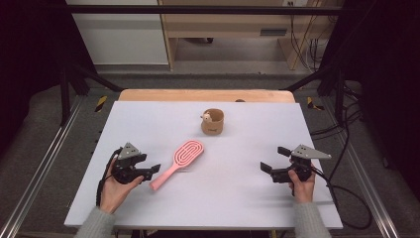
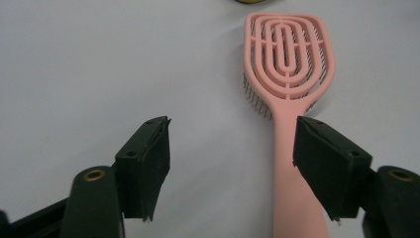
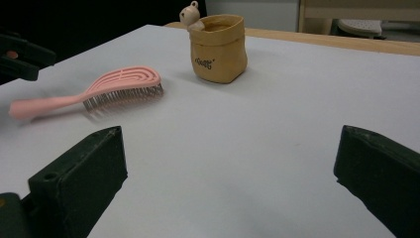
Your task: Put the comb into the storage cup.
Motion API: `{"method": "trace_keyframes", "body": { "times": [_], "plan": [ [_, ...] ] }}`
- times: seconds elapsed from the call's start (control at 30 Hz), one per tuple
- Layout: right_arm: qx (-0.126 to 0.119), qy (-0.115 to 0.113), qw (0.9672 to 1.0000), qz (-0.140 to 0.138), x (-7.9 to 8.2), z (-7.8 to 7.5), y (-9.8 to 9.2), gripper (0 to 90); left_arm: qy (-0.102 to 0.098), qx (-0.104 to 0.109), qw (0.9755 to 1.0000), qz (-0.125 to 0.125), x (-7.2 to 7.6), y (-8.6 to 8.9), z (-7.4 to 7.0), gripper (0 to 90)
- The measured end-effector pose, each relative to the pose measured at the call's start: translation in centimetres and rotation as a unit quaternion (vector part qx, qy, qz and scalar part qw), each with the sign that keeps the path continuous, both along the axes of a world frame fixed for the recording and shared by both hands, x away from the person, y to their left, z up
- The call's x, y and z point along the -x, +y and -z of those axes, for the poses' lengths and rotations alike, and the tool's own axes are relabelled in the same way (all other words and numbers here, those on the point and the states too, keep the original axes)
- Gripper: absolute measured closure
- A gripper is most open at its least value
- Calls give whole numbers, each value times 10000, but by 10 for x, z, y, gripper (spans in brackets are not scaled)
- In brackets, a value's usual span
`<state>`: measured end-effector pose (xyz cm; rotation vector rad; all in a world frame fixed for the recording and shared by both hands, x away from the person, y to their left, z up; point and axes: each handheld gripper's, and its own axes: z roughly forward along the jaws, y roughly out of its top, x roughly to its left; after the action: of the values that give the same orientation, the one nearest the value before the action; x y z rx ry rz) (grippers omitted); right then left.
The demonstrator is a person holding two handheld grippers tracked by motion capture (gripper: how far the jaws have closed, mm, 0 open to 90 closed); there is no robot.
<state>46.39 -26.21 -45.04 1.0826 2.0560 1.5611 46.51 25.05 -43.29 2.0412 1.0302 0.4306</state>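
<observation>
A pale grey sheet covers the table (image 1: 237, 198), with a strip of bare wood showing along its far edge, and dark floor, metal rails and light wooden furniture lie beyond. The pink hairbrush (image 1: 178, 163) lies bristles down toward the table's left near corner, its handle running under one finger of the left gripper (image 1: 148, 171), whose fingers are spread and not pressing it. The right gripper (image 1: 275, 159) rests near the right edge with fingers spread wide on nothing, and a tan pot (image 1: 213, 121) stands near the far edge.
</observation>
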Motion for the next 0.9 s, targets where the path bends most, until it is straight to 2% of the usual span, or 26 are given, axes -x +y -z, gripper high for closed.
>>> {"method": "trace_keyframes", "body": {
  "times": [0.1, 0.23, 0.3, 0.5, 0.9],
  "plan": [
    [10, -3, 10000, -10, 0, 0, 0, 4, -40, 88, 10000, -19, 1, 1, -3, 225],
    [-1, -4, 10000, -6, 0, 0, 0, 4, -90, 108, 9999, -42, 2, 1, -7, 125],
    [8, -5, 10000, -10, 0, 0, 0, 4, -97, 115, 9999, -32, 3, 1, -9, 102],
    [7, 1, 10000, -8, 0, 0, 0, 4, -100, 30, 9999, 66, 5, 0, -15, 25],
    [23, 7, 10000, -9, 0, 0, 0, 4, -198, -9, 9997, 147, 11, -6, -31, 0]
  ]
}}
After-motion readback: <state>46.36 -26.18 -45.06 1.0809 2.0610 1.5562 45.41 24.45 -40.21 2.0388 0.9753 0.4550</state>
